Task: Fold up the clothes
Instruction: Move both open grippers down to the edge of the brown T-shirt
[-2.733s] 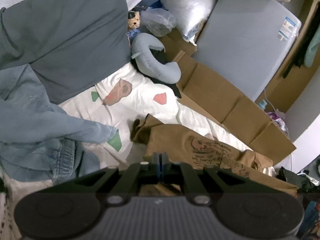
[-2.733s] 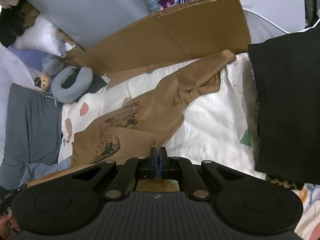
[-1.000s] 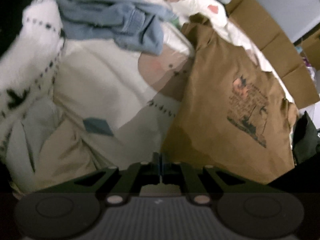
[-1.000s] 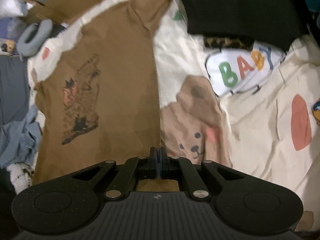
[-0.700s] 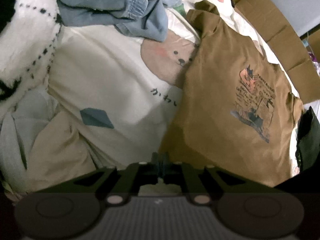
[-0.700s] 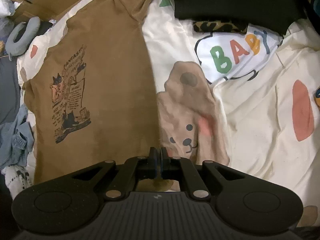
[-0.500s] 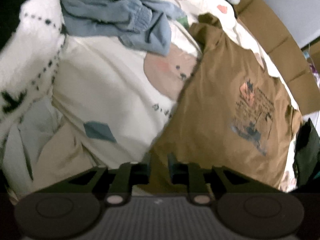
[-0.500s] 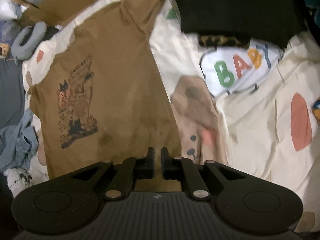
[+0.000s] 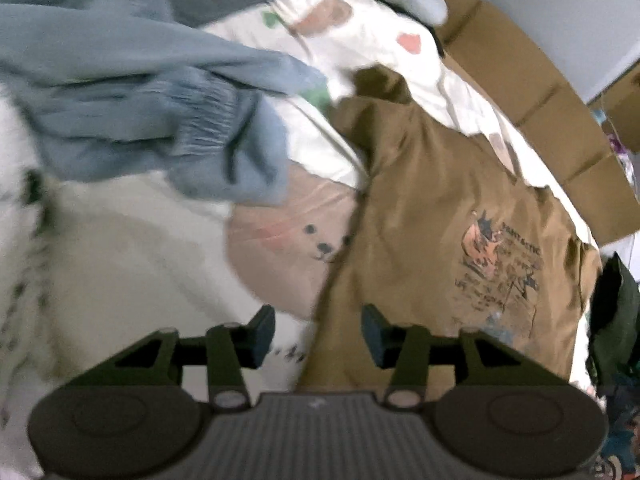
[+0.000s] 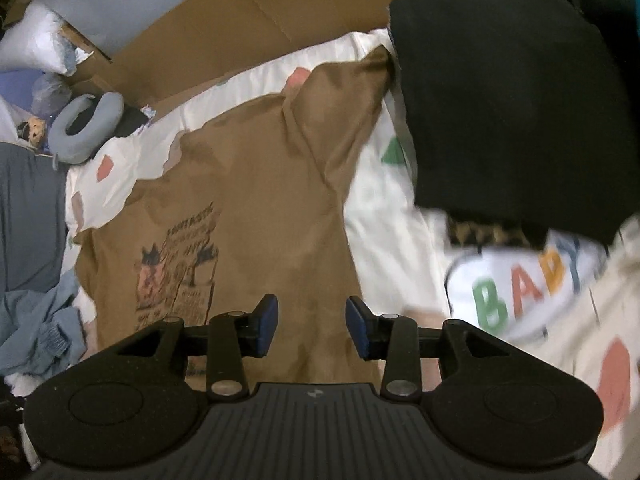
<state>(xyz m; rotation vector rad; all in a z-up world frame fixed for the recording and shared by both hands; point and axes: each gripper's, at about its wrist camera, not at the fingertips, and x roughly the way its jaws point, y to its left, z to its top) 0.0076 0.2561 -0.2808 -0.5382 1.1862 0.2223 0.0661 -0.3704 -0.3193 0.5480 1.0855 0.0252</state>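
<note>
A brown T-shirt (image 9: 432,240) with a printed picture lies spread flat, print up, on a cream sheet with cartoon bears. In the right wrist view the same brown T-shirt (image 10: 248,216) fills the middle, one sleeve reaching toward a black garment. My left gripper (image 9: 318,330) hovers over the shirt's left hem edge, jaws opening, nothing pressed between the pads. My right gripper (image 10: 308,322) hangs above the shirt's lower hem, jaws likewise opening, pads clear of the cloth.
A light blue denim garment (image 9: 152,120) lies left of the shirt. A folded black garment (image 10: 508,112) sits at the right, over a "BABY" print (image 10: 520,284). Flattened cardboard (image 10: 248,32) and a grey neck pillow (image 10: 86,126) line the far edge.
Both grippers held the shirt's hem shut, laid it flat, then let go and opened. Both views have since swung across the shirt toward its upper part.
</note>
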